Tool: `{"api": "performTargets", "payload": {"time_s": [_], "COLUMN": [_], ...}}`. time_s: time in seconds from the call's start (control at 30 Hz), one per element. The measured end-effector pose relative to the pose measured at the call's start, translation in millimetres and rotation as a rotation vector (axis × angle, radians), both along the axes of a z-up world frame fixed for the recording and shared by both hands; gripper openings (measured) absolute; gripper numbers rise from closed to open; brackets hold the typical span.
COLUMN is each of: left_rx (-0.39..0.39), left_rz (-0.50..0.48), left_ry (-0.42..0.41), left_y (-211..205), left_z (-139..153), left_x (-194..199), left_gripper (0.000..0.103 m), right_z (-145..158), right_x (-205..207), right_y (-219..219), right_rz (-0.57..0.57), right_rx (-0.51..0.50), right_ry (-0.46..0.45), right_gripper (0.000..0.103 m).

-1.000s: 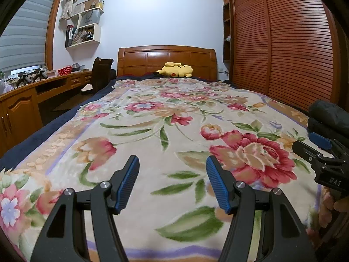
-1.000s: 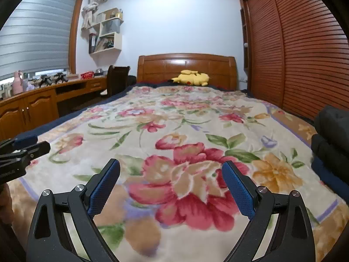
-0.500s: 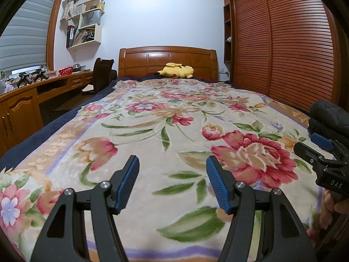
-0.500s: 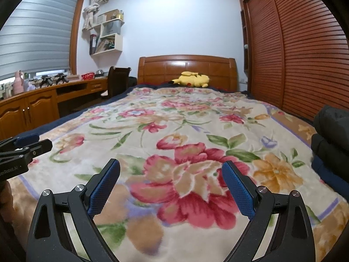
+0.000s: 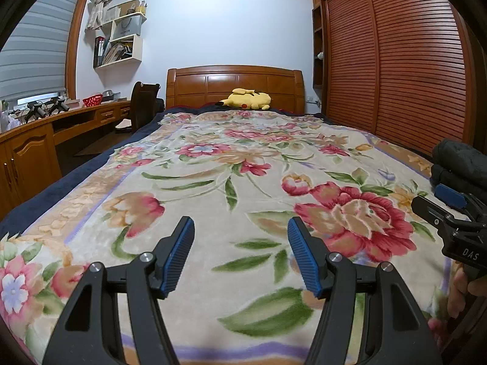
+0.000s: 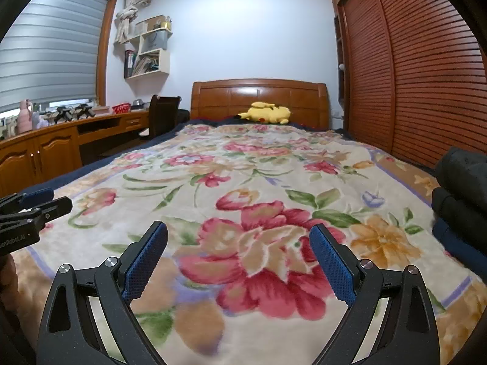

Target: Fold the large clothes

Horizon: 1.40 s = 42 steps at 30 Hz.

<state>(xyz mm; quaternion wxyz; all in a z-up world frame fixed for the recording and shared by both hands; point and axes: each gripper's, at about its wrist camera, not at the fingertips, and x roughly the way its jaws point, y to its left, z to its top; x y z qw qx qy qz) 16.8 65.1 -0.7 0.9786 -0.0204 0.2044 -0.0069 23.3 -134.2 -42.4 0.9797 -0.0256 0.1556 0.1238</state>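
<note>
A stack of dark folded clothes (image 5: 462, 164) lies at the right edge of the bed; the right wrist view shows the same clothes (image 6: 462, 194) at its right border. My left gripper (image 5: 240, 231) hovers open over the floral blanket (image 5: 213, 182), nothing between its blue pads. My right gripper (image 6: 239, 237) is also open over the blanket (image 6: 213, 188), wider, and empty. In the left wrist view the right gripper (image 5: 447, 203) shows from the side, just in front of the clothes. The left gripper's tip (image 6: 36, 203) shows at the left edge of the right wrist view.
A yellow plush toy (image 5: 248, 99) lies by the wooden headboard (image 5: 234, 83). A long wooden desk (image 5: 33, 140) and a dark chair (image 5: 143, 103) stand left of the bed. Slatted wardrobe doors (image 5: 395, 60) run along the right. A hand (image 5: 459, 289) holds the right gripper.
</note>
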Motion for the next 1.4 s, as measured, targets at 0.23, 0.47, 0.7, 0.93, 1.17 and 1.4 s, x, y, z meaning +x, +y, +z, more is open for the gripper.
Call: {"api": "performTargets", "payload": {"time_s": [0.23,0.47,0.7,0.93,1.17,1.4], "left_rx": [0.002,0.011,0.015,0.015,0.016,0.017], "left_rz": [0.000,0.003,0.005,0.004,0.005,0.004], "left_ry": [-0.002,-0.009,-0.013,-0.014,-0.015,-0.014], "left_y": [-0.2,-0.9,-0.8,-0.7,-0.7,-0.8], "left_z": [0.2,1.6,2.9,3.0,3.0,2.6], "left_x": [-0.6,-2.0,-2.8,-2.6,-2.8,-2.8], "left_gripper": [0.064,0.064,0.064,0.064,0.064,0.064], "right_z": [0.7,1.2,1.4,1.0,0.6,0.3], "right_x": [0.7,3.0,2.8,2.6,2.7,2.8], "right_y": [-2.3,-3.2,-3.4,-3.3,-3.5,-3.6], "right_rz": [-0.003,-0.006,-0.005,-0.005,-0.006,-0.006], "right_rx": [0.005,0.007,0.007,0.008,0.008,0.009], "right_ry": [-0.002,-0.005,-0.005,-0.005,-0.006,-0.007], "right_gripper": [0.096,0.096,0.096,0.096,0.096,0.096]}}
